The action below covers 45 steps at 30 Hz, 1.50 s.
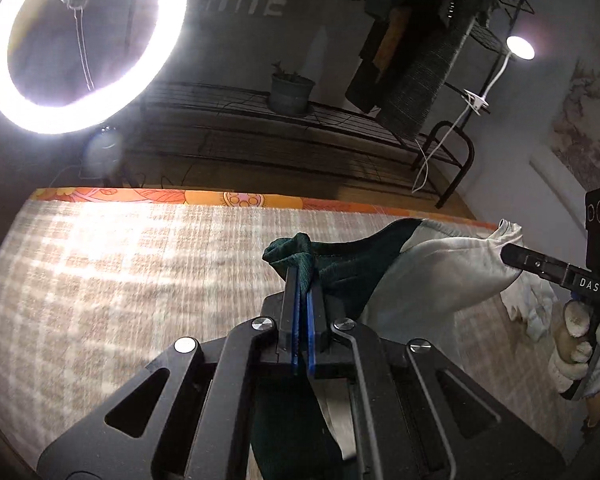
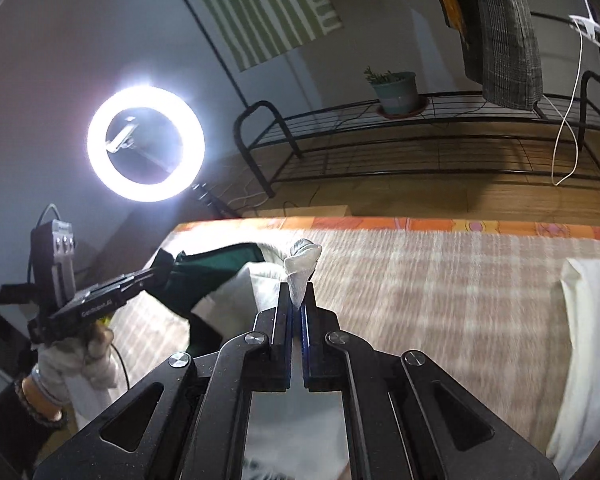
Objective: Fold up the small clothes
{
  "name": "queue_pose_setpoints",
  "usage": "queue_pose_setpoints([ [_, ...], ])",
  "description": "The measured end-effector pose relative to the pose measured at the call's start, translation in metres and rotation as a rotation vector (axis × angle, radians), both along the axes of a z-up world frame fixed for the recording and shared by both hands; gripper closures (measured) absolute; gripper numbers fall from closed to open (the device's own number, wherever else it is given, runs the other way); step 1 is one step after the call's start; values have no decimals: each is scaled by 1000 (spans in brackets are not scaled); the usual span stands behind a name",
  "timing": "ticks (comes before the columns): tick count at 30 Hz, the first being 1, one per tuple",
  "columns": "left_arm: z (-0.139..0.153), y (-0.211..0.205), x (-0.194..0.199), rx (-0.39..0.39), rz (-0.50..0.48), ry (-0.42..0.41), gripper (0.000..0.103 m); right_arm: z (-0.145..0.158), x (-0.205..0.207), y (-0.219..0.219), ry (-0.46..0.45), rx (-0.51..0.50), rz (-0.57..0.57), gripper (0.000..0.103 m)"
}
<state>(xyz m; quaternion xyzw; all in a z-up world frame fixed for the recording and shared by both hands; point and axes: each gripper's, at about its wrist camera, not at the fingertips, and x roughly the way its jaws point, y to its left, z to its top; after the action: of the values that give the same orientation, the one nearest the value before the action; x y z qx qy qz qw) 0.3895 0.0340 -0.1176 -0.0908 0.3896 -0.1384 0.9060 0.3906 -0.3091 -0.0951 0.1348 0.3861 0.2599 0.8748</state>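
A small garment, dark green [image 1: 352, 264] on one side and pale grey-white [image 1: 440, 280] on the other, hangs stretched in the air between my two grippers above the checked table cover [image 1: 140, 280]. My left gripper [image 1: 303, 276] is shut on its green corner. My right gripper [image 2: 299, 292] is shut on its white corner [image 2: 302, 264]. In the right wrist view the left gripper [image 2: 156, 274] shows at the left holding the green part [image 2: 216, 268]. In the left wrist view the right gripper [image 1: 508, 254] shows at the right. The garment's lower part is hidden behind the grippers.
A white cloth [image 2: 588, 320] lies at the table's right side. More pale clothes [image 1: 532, 304] lie under the right hand. Beyond the orange table edge [image 2: 380, 224] stand a ring light [image 2: 146, 144], a black wire rack [image 2: 420, 140] and a potted plant [image 2: 396, 92].
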Motion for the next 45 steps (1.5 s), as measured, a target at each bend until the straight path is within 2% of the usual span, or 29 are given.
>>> queue_pose_setpoints([
  [4,10,-1,-38,23,-18,-8,103,11,-38,-1,-5,-13,6,100],
  [9,7,1,-94,59,-43,-1,103,15,-89,9,-15,-51,29,100],
  [12,-1,-1,-127,83,-67,22,103,8,-123,14,-15,-79,40,101],
  [15,-13,-7,-163,143,-98,37,103,-6,-155,15,2,-103,36,100],
  [19,-26,-9,-195,196,-115,39,103,-22,-192,15,9,-156,24,100],
  [22,-31,-8,-213,209,-121,45,103,-27,-209,13,-8,-170,26,100],
  [28,-31,-2,-249,238,-166,61,101,-31,-239,12,-45,-289,41,97],
  [30,-26,4,-264,216,-177,69,99,-28,-249,9,-43,-287,65,94],
  [32,-20,13,-273,178,-171,67,89,-24,-265,5,-53,-254,82,94],
  [34,-13,27,-281,120,-139,61,85,-19,-278,-1,-52,-205,98,94],
  [38,-14,45,-275,48,-54,87,84,-25,-281,-17,0,-119,36,94],
  [40,-25,51,-266,11,-6,140,84,-37,-273,-22,74,-106,-28,81],
  [41,-33,53,-261,-20,15,178,84,-45,-268,-24,115,-105,-62,63],
  [43,-45,51,-254,-52,25,227,84,-64,-259,-29,203,-76,-132,61],
  [45,-55,45,-251,-64,11,259,84,-82,-251,-31,283,-28,-150,61],
])
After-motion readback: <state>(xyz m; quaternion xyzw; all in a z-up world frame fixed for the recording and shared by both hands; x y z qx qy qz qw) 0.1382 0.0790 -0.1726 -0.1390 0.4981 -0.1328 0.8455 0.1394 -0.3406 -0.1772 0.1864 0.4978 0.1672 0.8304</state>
